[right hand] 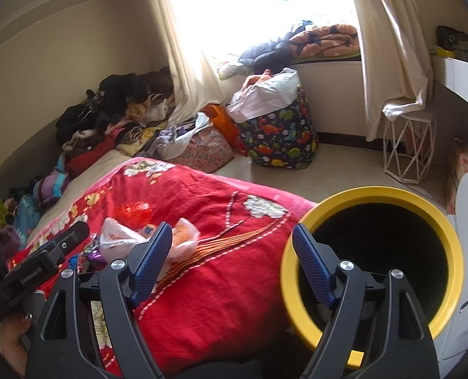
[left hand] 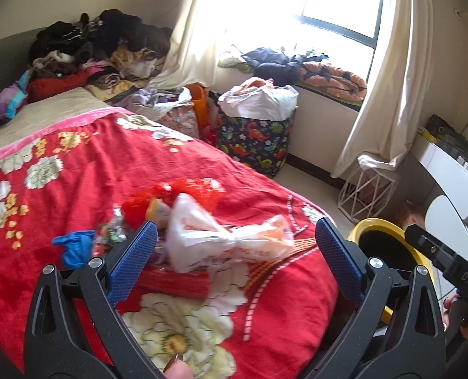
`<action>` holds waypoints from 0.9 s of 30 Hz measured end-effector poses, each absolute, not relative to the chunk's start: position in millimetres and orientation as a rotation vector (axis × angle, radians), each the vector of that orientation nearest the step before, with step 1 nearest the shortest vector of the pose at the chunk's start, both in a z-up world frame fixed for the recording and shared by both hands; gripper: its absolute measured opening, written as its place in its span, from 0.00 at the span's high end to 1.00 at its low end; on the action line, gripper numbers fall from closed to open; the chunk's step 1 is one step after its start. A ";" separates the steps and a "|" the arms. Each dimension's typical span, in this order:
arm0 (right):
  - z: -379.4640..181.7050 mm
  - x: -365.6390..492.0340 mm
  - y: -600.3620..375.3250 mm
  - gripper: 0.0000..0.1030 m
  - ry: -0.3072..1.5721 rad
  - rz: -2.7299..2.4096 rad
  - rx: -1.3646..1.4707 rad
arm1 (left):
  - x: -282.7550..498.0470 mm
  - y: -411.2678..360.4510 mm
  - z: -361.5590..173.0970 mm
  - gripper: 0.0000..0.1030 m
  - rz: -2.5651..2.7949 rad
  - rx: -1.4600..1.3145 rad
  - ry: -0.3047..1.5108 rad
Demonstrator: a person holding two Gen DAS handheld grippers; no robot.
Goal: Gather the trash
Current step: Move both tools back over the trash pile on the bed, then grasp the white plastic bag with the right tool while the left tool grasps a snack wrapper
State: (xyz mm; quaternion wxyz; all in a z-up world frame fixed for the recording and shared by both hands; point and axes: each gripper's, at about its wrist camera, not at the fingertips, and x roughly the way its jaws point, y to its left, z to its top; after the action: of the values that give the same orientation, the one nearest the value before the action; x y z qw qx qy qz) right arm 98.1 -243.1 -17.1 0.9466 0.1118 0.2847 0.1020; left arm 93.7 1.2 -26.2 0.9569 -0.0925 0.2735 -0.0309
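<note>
A crumpled white plastic bag with orange print lies on the red floral blanket. Behind it is a red plastic bag, to its left a blue scrap, and a red wrapper lies in front of it. My left gripper is open, its blue pads standing wide on either side of the white bag without touching it. My right gripper is open and empty, over the bed's edge beside the yellow-rimmed black bin. The white bag lies to its left.
A dinosaur-print basket stuffed with bags stands on the floor past the bed. A white wire stool stands under the curtain, with a white desk to its right. Piled clothes cover the bed's far end.
</note>
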 end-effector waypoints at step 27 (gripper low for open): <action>-76.6 186.4 -149.4 0.21 0.815 0.196 0.167 | 63.8 107.1 -81.1 0.53 0.057 -0.305 0.704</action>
State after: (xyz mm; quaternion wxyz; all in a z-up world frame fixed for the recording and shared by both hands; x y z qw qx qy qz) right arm 186.4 -149.4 -76.6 0.9101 0.0811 0.3952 0.0949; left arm 63.8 107.1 -81.1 0.9270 -0.1488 0.3432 0.0278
